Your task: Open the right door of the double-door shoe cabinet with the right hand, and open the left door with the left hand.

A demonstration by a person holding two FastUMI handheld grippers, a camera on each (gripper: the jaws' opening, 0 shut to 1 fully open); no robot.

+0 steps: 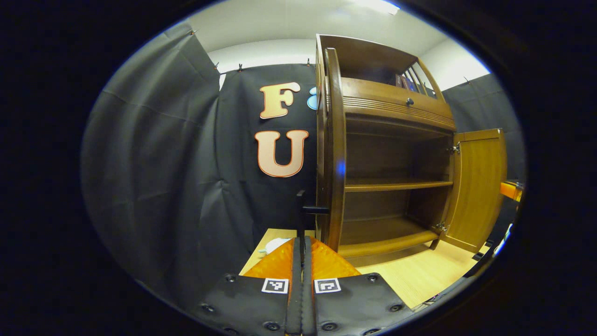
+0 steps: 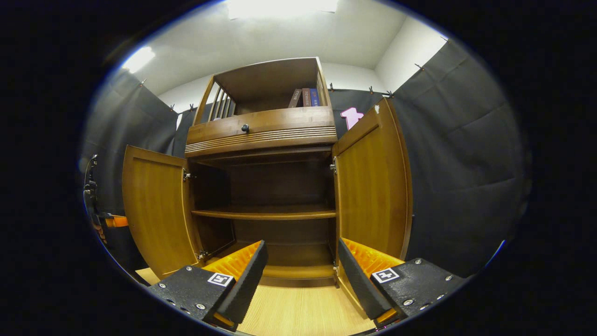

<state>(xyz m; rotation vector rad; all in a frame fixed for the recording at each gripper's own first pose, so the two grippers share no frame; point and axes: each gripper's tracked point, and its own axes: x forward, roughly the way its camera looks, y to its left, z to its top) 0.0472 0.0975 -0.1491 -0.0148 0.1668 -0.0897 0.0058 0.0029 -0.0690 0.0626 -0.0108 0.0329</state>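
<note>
In the left gripper view, the left claw is seen with fingers pressed together, nothing visibly between them; it sits just in front of the left door, which is swung out and seen edge-on. A dark handle sticks out from that door's outer face, above and just beyond the fingertips; whether it's touched can't be told. The shoe cabinet stands on the pale wooden floor, w/ its front toward the cameras, shelves bare, and a drawer w/ a small knob above the door opening. The right door is swung well out at the far side. In the right gripper view, the right claw is spread wide, holding nothing, aimed into the open cabinet and just beside the right door's lower inner face; the other gripper is glimpsed at the far left, beyond the left door. Both doors are judged stiff, solid wood panels, moderately heavy, swinging freely on side hinges; smooth varnish looks slippery, so hold is best taken at the handle or the free vertical edge, not the flat face. Each door's long axis runs vertical; the inner faces are turned toward each other across the opening, free edges pointing out toward the cameras. Task is judged essentially done.
</note>
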